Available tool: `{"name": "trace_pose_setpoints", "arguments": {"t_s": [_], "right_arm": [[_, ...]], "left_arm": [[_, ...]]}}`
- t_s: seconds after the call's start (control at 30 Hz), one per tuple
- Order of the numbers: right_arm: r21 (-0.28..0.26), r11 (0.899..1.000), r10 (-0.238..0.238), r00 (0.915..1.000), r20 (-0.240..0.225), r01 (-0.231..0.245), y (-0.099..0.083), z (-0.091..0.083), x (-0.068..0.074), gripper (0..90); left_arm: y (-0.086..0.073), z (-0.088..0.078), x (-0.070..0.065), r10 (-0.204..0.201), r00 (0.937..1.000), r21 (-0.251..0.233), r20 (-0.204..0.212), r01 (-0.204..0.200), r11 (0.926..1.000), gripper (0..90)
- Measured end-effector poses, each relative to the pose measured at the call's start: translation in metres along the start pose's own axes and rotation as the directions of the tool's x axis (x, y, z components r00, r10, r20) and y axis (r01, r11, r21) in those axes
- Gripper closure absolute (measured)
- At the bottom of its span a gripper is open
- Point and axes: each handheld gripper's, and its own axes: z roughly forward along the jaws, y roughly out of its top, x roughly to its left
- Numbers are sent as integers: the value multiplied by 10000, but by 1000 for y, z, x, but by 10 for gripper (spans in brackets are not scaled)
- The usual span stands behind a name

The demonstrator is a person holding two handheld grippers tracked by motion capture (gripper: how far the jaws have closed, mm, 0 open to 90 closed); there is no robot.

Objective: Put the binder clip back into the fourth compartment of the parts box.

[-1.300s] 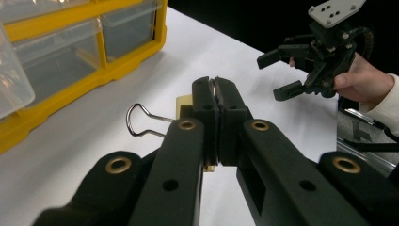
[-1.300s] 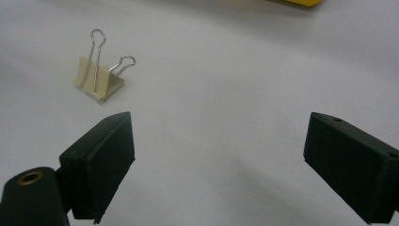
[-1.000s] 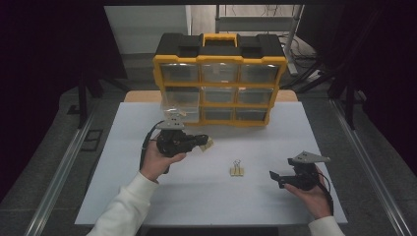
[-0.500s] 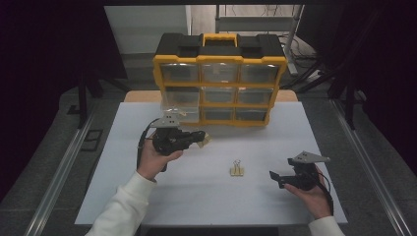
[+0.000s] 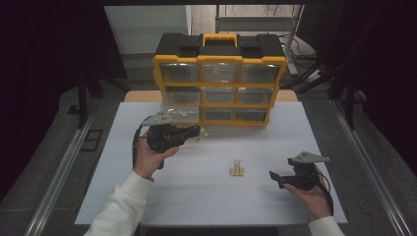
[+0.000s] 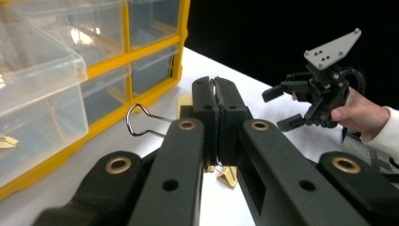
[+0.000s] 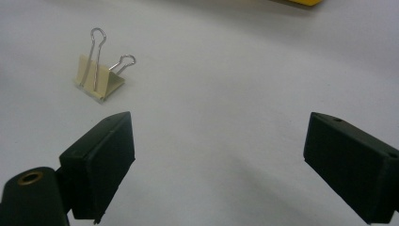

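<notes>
My left gripper point(image 5: 195, 132) point(image 6: 216, 87) hovers just in front of the yellow organizer point(image 5: 219, 84), shut on a cream binder clip point(image 5: 201, 135) point(image 6: 184, 100). One wire loop of that clip sticks out to the left of the jaws. A clear drawer point(image 5: 181, 104) point(image 6: 42, 80) in the organizer's left column is pulled out, right behind the held clip. A second cream binder clip point(image 5: 237, 170) point(image 7: 99, 80) lies on the white table. My right gripper point(image 5: 273, 178) point(image 7: 219, 141) point(image 6: 281, 107) rests low at the front right, open and holding nothing, its jaws pointing toward that clip.
The organizer has a black top, a yellow handle and several clear drawers; it stands at the back of the white tabletop point(image 5: 196, 196). Metal rails point(image 5: 64, 167) run along both sides of the table. Dark surroundings lie beyond.
My left gripper has drifted slightly away from the person, toward the organizer, with the clip still in it. The right gripper and the loose clip have stayed put.
</notes>
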Motion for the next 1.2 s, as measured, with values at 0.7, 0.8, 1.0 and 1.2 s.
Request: {"name": "trace_pose_setpoints", "arguments": {"t_s": [0.7,0.8,1.0,1.2], "right_arm": [[-17,10000,50,10000,-11,-50,0,-1,0,97],[-15,10000,35,10000,-2,-35,0,0,0,97],[-25,10000,60,10000,-3,-60,0,-1,0,97],[-42,10000,36,10000,19,-36,0,-1,0,97]], "left_arm": [[7,-17,6,-19,9994,-707,-339,-5,9975,885],[8,-19,7,-37,9993,-802,-369,8,9968,886],[9,-22,9,-76,9991,-942,-415,37,9955,885],[11,-24,10,-69,9989,-1030,-453,22,9947,886]]}}
